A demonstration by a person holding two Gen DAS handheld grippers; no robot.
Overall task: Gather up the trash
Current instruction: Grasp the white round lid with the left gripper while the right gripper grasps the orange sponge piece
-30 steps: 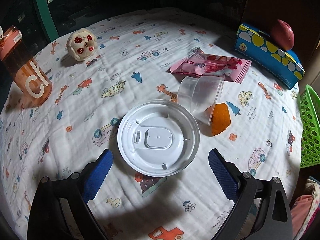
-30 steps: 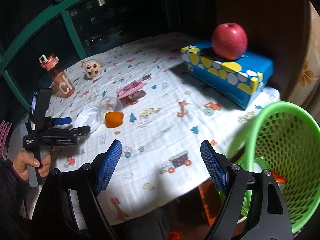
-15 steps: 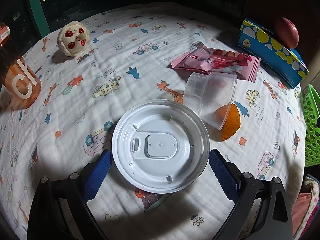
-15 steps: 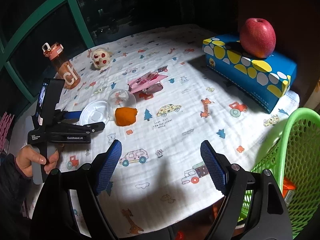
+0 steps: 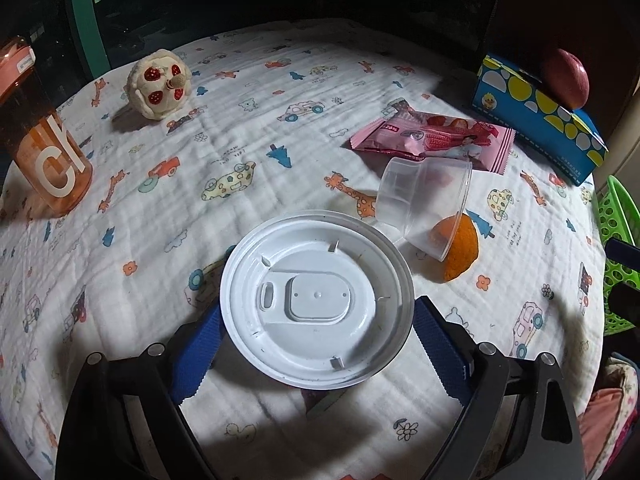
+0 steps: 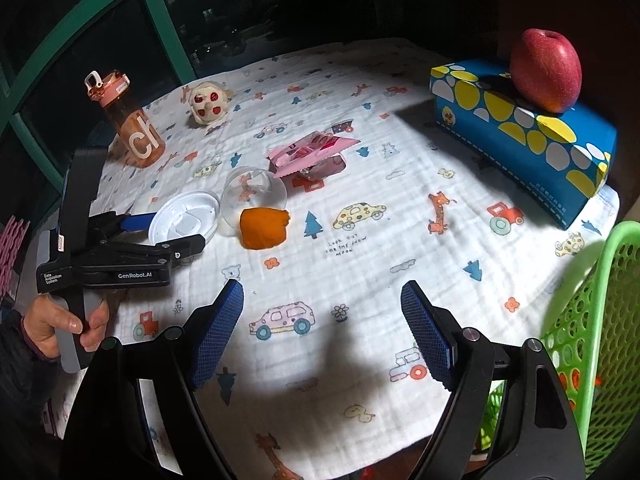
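Note:
A white plastic lid (image 5: 316, 320) lies flat on the printed tablecloth. My left gripper (image 5: 318, 308) straddles it, jaws closing, blue pads right beside its rim on both sides; I cannot see them pressing. The right wrist view shows that gripper (image 6: 176, 230) around the lid (image 6: 184, 222), held by a hand. A clear cup (image 5: 424, 208) lies on its side against an orange peel (image 5: 460, 252). Behind them sits a pink wrapper (image 5: 432, 140). My right gripper (image 6: 320, 288) hovers open and empty over the near cloth.
A green mesh basket (image 6: 592, 320) stands off the table's right edge. A blue tissue box (image 6: 520, 128) with a red apple (image 6: 546, 68) on it sits at the far right. An orange bottle (image 5: 40, 152) and a plush toy (image 5: 160, 84) stand at the far left.
My left gripper has come forward until the lid lies between its pads, and its jaws have narrowed slightly. My right gripper has shifted left over the table, away from the basket.

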